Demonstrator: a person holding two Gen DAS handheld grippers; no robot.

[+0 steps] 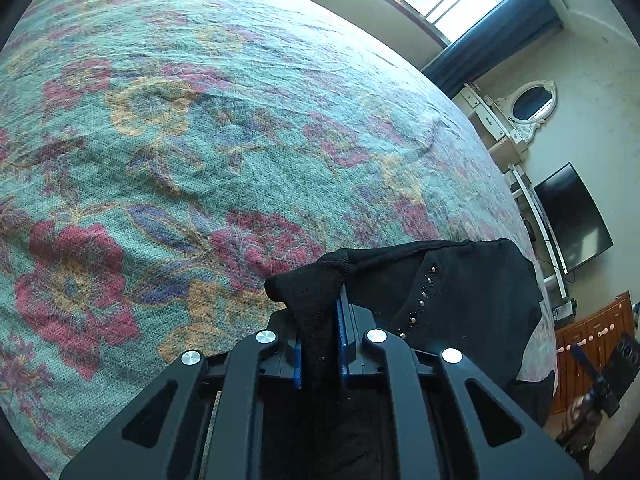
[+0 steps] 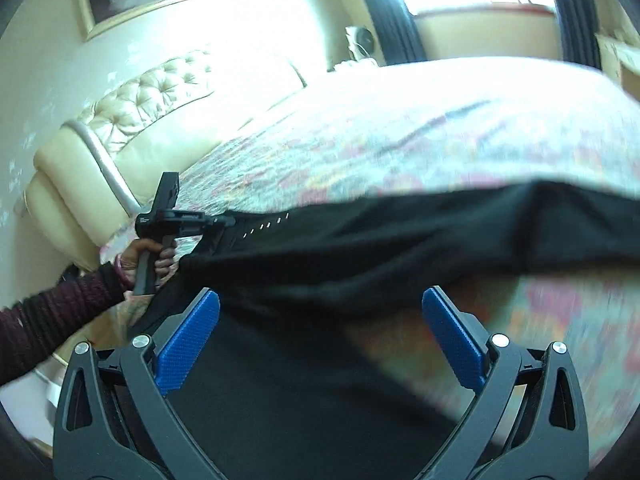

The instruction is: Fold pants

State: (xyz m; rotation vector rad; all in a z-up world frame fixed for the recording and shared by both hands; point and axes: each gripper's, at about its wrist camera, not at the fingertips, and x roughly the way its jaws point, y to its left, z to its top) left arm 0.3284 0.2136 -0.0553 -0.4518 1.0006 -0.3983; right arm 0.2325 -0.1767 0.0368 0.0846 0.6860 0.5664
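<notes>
Now, left grip: the left gripper [image 1: 320,344], black-framed with blue ribbed pads, is clamped on a bunched fold of the black knit pants [image 1: 452,300] with a curved row of small metal studs; the cloth runs down between the pads and spills over their tips.
Right tool: the right gripper [image 2: 320,344] stands wide apart, its blue pads [image 2: 188,344] well clear of the fabric, holding nothing.
Pants' place: they lie near the edge of the bed on the teal floral woven bedspread [image 1: 168,128], one end lifted by the left grip, the rest stretched as a dark band across the right wrist view and hanging below it.
Slip risk: the left hold takes a thick wad, not a flat hem, so a hard pull may let layers slide out unevenly.
Drag risk: only one end is held; if it is lifted further, I judge the free part will trail, twist or slide off the bed's edge.
Missed pinch: the right wrist view is blurred, so the spot this gripper should take is hard to judge; closing carelessly could catch a single layer or the bedspread beneath.
Snag risk: the studs [image 1: 420,304] could catch on the coarse weave.
Collision: the person's hand [image 2: 150,258] on the left handle is close to the cloth; both tools could meet.
</notes>
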